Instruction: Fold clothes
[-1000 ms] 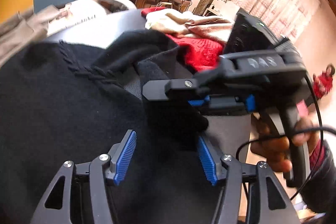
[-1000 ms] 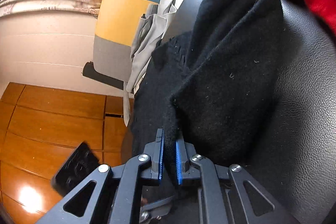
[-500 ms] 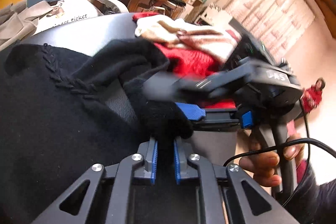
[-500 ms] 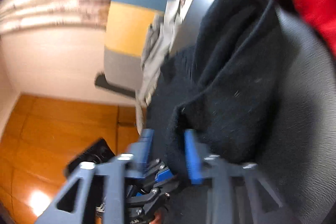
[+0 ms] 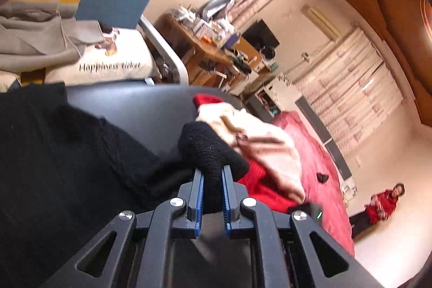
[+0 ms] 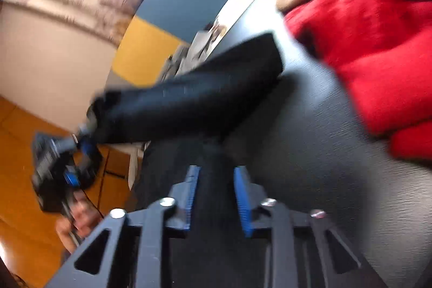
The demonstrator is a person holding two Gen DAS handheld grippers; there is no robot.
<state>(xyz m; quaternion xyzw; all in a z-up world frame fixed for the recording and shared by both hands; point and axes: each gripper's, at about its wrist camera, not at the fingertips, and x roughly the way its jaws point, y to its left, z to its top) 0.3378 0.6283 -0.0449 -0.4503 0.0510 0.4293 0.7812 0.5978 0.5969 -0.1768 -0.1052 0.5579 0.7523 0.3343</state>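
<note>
Now my left gripper (image 5: 212, 174) pinches the black sweater's sleeve (image 6: 189, 104), stretched lengthwise toward my right gripper (image 6: 216, 174), whose jaws stand apart.

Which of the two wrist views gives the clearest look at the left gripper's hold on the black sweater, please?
The left wrist view. There the left gripper sits sharp and close, its blue pads shut on a bunched fold of the black sweater. The right wrist view shows the same gripper only small, motion-blurred and far off, with the sweater stretched up from it.
</note>
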